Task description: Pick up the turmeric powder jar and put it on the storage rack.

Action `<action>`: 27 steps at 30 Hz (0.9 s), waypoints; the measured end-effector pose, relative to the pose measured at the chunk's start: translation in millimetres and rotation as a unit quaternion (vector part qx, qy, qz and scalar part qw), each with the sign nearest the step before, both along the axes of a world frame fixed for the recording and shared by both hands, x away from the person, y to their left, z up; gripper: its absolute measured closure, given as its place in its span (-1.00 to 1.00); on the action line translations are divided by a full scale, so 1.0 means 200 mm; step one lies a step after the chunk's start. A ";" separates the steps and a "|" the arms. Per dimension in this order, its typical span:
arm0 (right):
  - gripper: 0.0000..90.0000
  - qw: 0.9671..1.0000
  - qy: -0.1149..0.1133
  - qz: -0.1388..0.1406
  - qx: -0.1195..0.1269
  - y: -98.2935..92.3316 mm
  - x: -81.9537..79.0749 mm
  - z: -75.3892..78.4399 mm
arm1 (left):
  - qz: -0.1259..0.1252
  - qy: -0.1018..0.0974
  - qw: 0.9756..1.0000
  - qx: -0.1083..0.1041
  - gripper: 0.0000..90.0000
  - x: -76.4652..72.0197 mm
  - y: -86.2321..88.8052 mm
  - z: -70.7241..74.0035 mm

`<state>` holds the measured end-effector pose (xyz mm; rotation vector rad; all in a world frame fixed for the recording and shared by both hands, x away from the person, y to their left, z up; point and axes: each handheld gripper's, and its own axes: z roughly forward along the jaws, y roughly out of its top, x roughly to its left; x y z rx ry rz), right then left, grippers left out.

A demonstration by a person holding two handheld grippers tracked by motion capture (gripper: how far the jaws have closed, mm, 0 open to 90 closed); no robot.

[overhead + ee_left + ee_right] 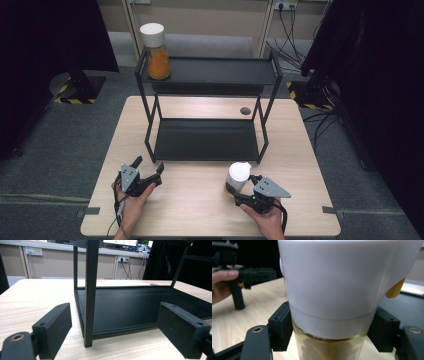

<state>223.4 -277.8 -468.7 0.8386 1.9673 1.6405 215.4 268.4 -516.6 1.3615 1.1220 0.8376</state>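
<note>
A white-lidded glass jar (332, 315) is clamped by the right tool (332, 332) on the table (200, 200); the left tool (112, 332) is held spread wide, empty.

Two black claws, left (148, 167) and right (239, 192), each topped with a grey three-cornered plate dotted with small screws. Thick rectangular black pads (56, 328) with matte, faintly speckled faces and small recessed holes near the corners. Brass-ringed screw holes on the black arms behind the pads. Black cable trailing from each claw. Bare forearms and hands, no sleeves.
</note>
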 end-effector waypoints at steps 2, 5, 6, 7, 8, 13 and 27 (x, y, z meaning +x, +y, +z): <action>-0.31 1.000 -0.005 -0.008 0.004 -0.01 0.00 0.02 | 0.001 0.000 1.000 -0.001 -0.74 0.00 0.00 0.00; -0.31 1.000 -0.013 -0.020 0.006 -0.02 0.00 0.04 | 0.000 0.000 1.000 0.001 -0.74 0.00 0.00 0.00; -0.31 1.000 -0.015 -0.023 0.007 -0.03 0.00 0.05 | -0.001 0.000 1.000 0.001 -0.74 0.00 0.00 0.00; -0.32 0.999 -0.019 -0.026 0.008 -0.03 0.00 0.06 | -0.001 0.000 1.000 0.001 -0.74 0.00 0.00 0.00; -0.31 0.999 -0.022 -0.029 0.009 -0.03 0.00 0.08 | -0.001 0.000 1.000 0.001 -0.74 0.00 0.00 0.00; -0.31 0.998 -0.040 -0.040 0.020 -0.03 0.01 0.14 | -0.001 0.000 1.000 0.001 -0.74 0.00 0.00 0.00; -0.31 0.994 -0.078 -0.062 0.038 -0.01 0.08 0.30 | 0.000 -0.002 1.000 0.003 -0.74 0.00 0.00 0.00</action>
